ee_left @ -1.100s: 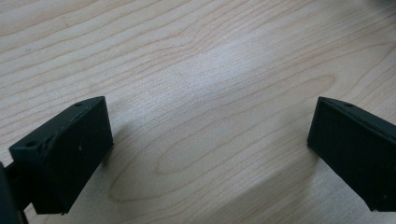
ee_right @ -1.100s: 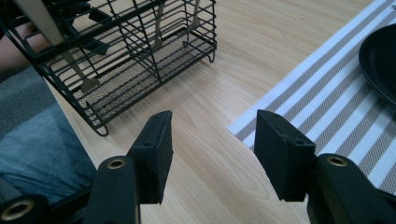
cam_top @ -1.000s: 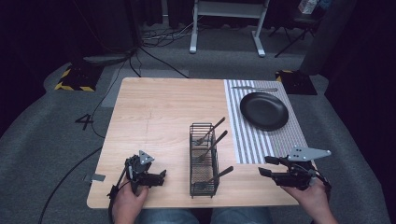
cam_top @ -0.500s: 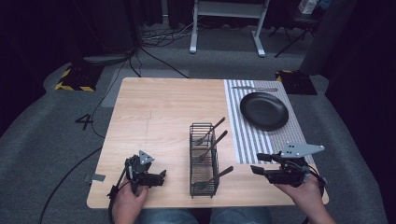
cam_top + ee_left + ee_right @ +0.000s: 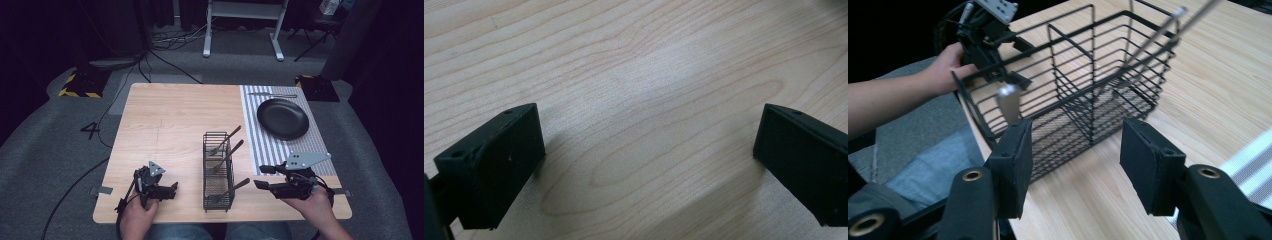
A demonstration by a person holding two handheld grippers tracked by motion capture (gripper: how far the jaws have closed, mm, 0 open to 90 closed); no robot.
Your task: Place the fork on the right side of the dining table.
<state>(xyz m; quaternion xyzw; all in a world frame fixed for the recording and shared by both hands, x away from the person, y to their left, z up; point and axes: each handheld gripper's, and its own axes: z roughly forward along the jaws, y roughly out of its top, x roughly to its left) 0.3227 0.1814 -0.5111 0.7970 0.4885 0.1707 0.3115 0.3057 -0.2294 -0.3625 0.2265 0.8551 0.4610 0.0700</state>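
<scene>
High view: my right gripper hangs with its jaws apart and empty, just right of the wire basket near the table's front edge. My left gripper rests wide open, well left of it.

Light wood worktop, rectangular, grain running across. Right side covered by a grey-and-white striped mat, running from the far edge toward the near one. On the mat: black round plate at the far end, w/ a metal utensil lying flat just beyond it near the far edge. Near the middle front, black wire basket stands upright on bare wood, just left of the mat; utensil handles stick out of it.
</scene>
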